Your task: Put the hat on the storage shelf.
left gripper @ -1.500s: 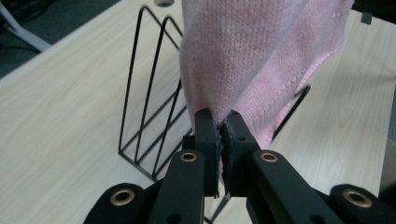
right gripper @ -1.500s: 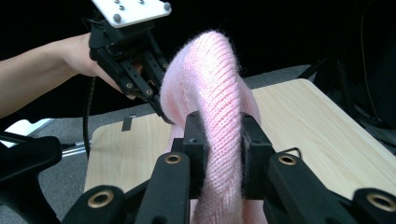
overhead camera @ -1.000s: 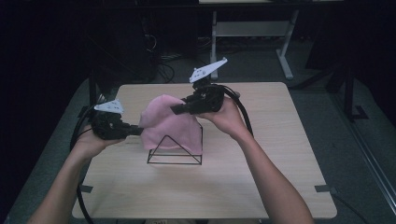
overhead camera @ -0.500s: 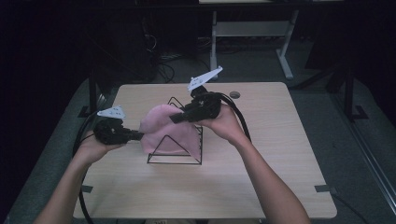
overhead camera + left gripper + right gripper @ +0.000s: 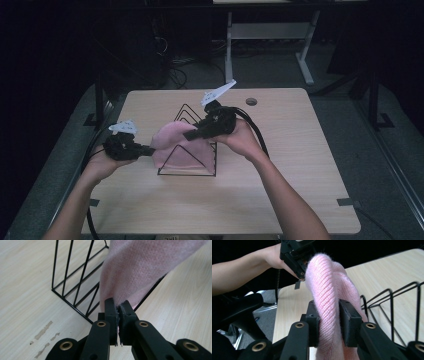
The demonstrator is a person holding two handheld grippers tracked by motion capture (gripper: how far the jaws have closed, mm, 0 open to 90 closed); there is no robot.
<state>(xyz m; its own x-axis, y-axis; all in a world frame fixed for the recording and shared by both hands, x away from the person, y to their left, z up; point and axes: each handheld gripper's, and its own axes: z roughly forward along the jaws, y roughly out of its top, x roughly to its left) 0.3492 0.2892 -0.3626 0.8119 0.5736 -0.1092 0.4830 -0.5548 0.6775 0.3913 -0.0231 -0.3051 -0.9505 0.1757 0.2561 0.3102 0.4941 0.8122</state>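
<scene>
1. Table (image 5: pixel 310 165): pale wood top, carrying all that follows.

2. Wire rack (image 5: pixel 186 167): black, triangular in profile, standing near the middle of the table with its slots running away from me.

3. Pink knit cloth (image 5: pixel 175 147): soft and ribbed, bunched into a thick roll. It hangs draped over the rack's near left part, slung between my two tongs. Its long axis runs from my left tongs, low at the rack's left side, up and across to my right tongs above the rack's ridge.

4. Right gripper (image 5: pixel 192 135): clasping a fat fold of the cloth (image 5: pixel 329 322). The jaws have just been opening with the knit still bulging between them; I judge the pads (image 5: pixel 348 317) are pressing on it yet, though lightly, and the close view is too crowded to be certain.

5. Left gripper (image 5: pixel 150 149): clenched tight on a thin edge of the cloth (image 5: pixel 140 267), the pads (image 5: pixel 111 308) almost meeting.

6. Step in hand, as I judge it: lowering the cloth onto the rack. The next move calls for both tongs to let go once the cloth's weight sits on the wires, right side first, without dragging the rack sideways.
</scene>
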